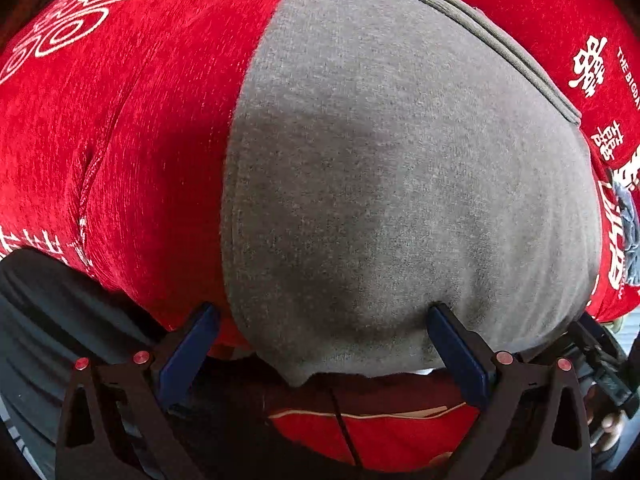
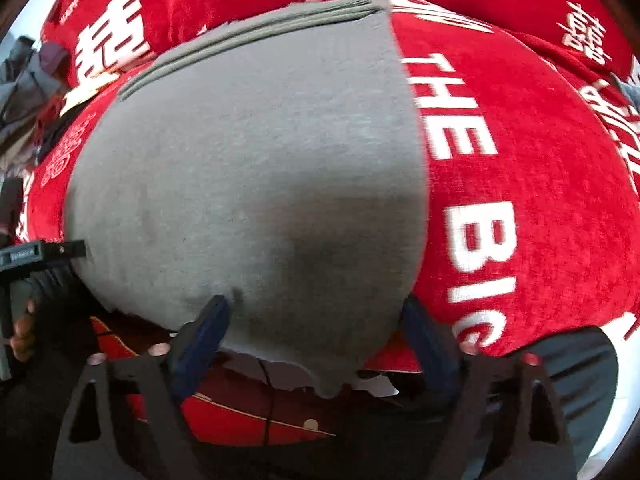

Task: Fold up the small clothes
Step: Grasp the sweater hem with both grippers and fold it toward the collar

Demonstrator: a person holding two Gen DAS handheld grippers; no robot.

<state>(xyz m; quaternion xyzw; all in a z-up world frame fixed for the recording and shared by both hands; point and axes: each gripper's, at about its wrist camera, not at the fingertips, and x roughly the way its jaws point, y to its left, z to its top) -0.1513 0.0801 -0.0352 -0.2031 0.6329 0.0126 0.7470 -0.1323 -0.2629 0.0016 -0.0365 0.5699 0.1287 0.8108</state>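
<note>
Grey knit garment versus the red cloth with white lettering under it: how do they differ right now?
The grey knit garment is plain; the red cloth with white lettering carries printed words and characters. The garment lies on top and is far smaller; the cloth spreads beyond it on every side. The garment's far edge has a ribbed band; the cloth shows none. Both lie fairly flat.

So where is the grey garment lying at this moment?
The grey garment lies flat on the red printed cloth, filling the centre of both wrist views. Its near edge sits between the open fingers of each hand-held gripper, left and right.
</note>
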